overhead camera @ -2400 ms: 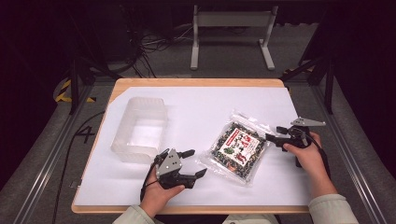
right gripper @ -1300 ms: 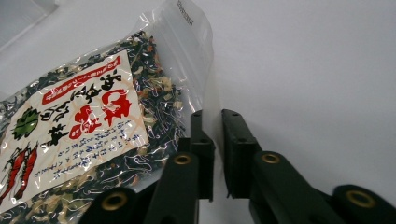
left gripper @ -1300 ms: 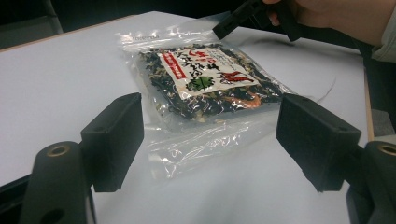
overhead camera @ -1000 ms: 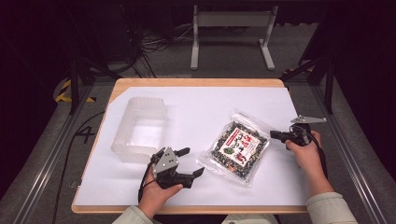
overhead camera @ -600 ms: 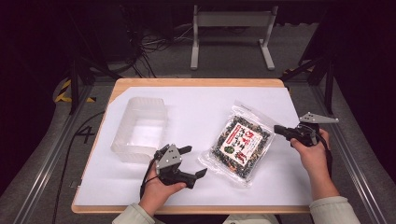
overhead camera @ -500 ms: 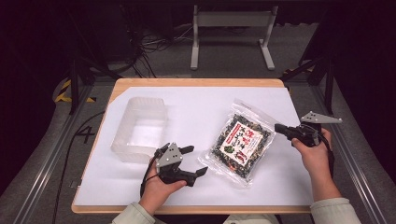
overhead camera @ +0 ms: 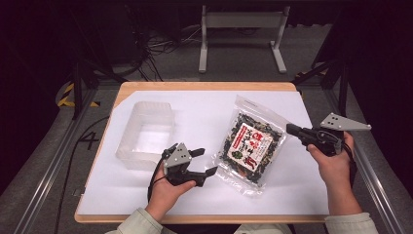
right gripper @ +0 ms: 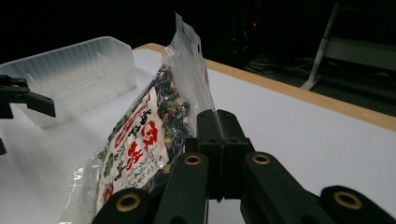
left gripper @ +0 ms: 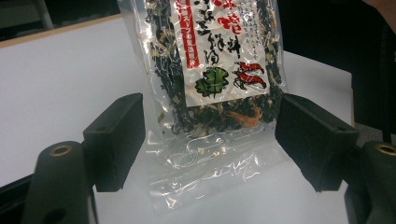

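A clear bag of dried dark greens with a red-and-white label (overhead camera: 253, 146) lies on the white table sheet (overhead camera: 195, 105). Its right side is raised. My right gripper (overhead camera: 289, 129) is shut on that right edge; in the right gripper view the jaws (right gripper: 218, 133) meet against the bag (right gripper: 140, 135). My left gripper (overhead camera: 208, 161) is open at the bag's lower left corner. In the left gripper view the bag's sealed end (left gripper: 215, 154) lies between the wide-apart jaws (left gripper: 210, 135), and neither jaw touches it.
A translucent plastic bin (overhead camera: 146, 134) stands left of the bag, just beyond my left hand, and shows too in the right gripper view (right gripper: 79, 70). The wooden table edge (overhead camera: 204, 86) runs along the back. A metal stand (overhead camera: 241, 34) and cables sit on the floor behind.
My right gripper has moved right and slightly up, drawing the bag with it; the bag has shifted right and turned. The left gripper has barely moved.
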Tool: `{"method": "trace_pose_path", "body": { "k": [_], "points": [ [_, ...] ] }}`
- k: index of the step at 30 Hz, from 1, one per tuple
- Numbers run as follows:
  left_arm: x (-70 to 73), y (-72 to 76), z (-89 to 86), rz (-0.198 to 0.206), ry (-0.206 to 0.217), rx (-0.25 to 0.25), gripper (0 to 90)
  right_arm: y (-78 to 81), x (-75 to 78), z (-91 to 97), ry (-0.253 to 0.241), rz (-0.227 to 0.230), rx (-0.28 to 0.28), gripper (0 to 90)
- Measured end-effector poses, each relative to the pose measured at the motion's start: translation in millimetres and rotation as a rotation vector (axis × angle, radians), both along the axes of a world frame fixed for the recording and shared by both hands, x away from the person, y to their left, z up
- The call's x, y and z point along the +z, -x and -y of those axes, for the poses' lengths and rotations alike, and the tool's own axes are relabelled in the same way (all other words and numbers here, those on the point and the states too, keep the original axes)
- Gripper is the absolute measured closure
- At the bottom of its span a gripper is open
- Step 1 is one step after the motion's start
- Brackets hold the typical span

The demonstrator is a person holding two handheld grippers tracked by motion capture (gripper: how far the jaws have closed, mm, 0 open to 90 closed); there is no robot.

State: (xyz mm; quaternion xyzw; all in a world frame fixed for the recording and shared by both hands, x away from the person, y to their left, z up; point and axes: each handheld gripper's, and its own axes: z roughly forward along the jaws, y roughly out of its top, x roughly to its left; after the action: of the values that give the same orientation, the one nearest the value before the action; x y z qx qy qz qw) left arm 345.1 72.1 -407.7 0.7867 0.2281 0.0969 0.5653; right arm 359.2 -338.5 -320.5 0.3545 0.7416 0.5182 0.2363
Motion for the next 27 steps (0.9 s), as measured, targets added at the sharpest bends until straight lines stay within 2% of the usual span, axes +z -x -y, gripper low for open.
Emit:
{"method": "trace_pose_path", "body": {
  "k": [4, 6, 8, 12, 15, 18, 21, 27],
  "points": [
    [5.4, -0.6, -1.0, 0.017, 0.004, 0.011, 23.8, 8.3, 11.6, -5.9, 0.008, 0.045, 0.019, 90.0],
    [6.7, -0.7, -1.2, 0.011, 0.007, 0.014, 24.3, 10.5, 14.5, -7.3, 0.012, 0.053, 0.022, 90.0],
    [10.1, -1.7, -2.4, 0.009, 0.02, 0.016, 24.7, 18.1, 23.4, -12.4, 0.034, 0.094, 0.03, 90.0],
    [14.0, -2.9, -3.1, 0.02, 0.026, 0.02, 24.7, 24.4, 29.7, -16.1, 0.036, 0.12, 0.039, 90.0],
    [17.3, -3.6, -2.1, 0.028, 0.029, 0.022, 24.4, 31.0, 36.2, -20.0, 0.05, 0.154, 0.05, 90.0],
    [21.2, -5.9, -0.5, 0.039, 0.029, 0.019, 23.5, 36.2, 41.4, -22.6, 0.043, 0.184, 0.06, 90.0],
    [26.5, -8.2, 0.4, 0.041, 0.05, 0.026, 22.1, 39.8, 45.3, -24.8, 0.053, 0.217, 0.06, 90.0],
    [32.8, -13.4, 3.9, 0.058, 0.067, 0.022, 20.7, 44.1, 49.4, -29.1, 0.061, 0.241, 0.062, 90.0]
  ]
}}
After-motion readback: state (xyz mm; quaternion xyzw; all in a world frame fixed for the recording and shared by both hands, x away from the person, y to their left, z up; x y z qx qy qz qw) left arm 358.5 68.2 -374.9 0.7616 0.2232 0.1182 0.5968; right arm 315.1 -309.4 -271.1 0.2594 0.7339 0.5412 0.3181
